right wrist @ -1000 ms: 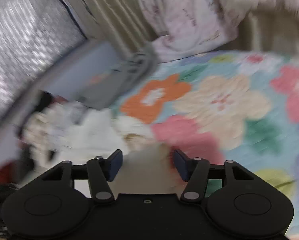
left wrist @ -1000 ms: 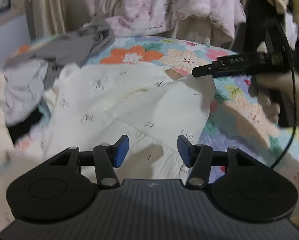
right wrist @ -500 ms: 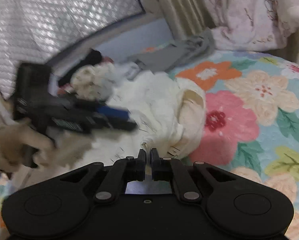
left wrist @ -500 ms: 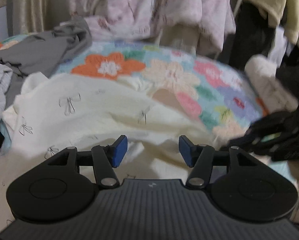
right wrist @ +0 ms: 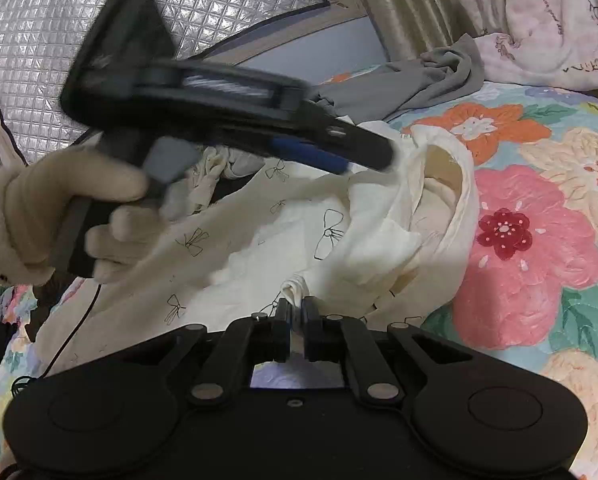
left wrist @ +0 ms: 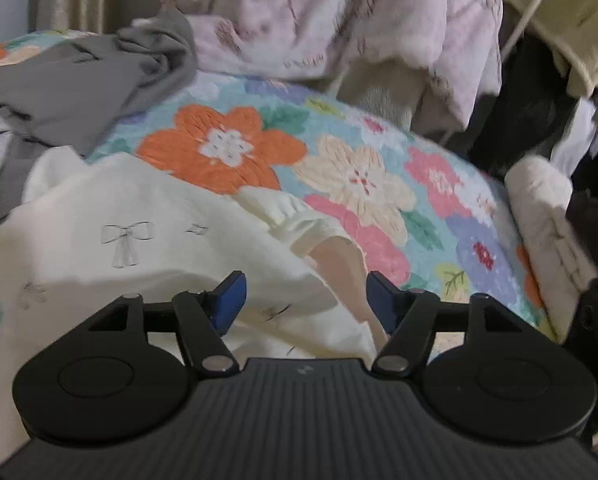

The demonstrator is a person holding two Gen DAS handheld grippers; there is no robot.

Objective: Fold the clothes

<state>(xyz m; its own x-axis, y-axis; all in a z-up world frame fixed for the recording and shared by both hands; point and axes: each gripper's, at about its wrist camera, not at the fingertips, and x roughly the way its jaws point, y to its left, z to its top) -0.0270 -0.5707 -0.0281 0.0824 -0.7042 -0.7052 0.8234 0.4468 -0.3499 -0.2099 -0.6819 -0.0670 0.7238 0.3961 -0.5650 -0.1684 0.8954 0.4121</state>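
A cream garment with small bow prints (left wrist: 139, 232) lies on the floral quilt (left wrist: 359, 176). My left gripper (left wrist: 305, 294) is open and empty, its blue pads (left wrist: 229, 292) just above the garment's folded edge. In the right wrist view my right gripper (right wrist: 296, 312) is shut on a bunched edge of the cream garment (right wrist: 339, 236) and holds it pulled up. The left gripper (right wrist: 331, 156) also shows there, blurred, held by a gloved hand (right wrist: 59, 208) over the far side of the garment.
A grey garment (left wrist: 79, 80) lies crumpled at the quilt's far left, also in the right wrist view (right wrist: 399, 84). A pink printed blanket (left wrist: 339, 20) hangs behind. A rolled cream towel (left wrist: 547, 208) sits at the right edge. A quilted silver panel (right wrist: 99, 12) covers the window.
My right gripper closed on the garment's edge and lifted it. My left gripper swung right and forward over the garment, staying open.
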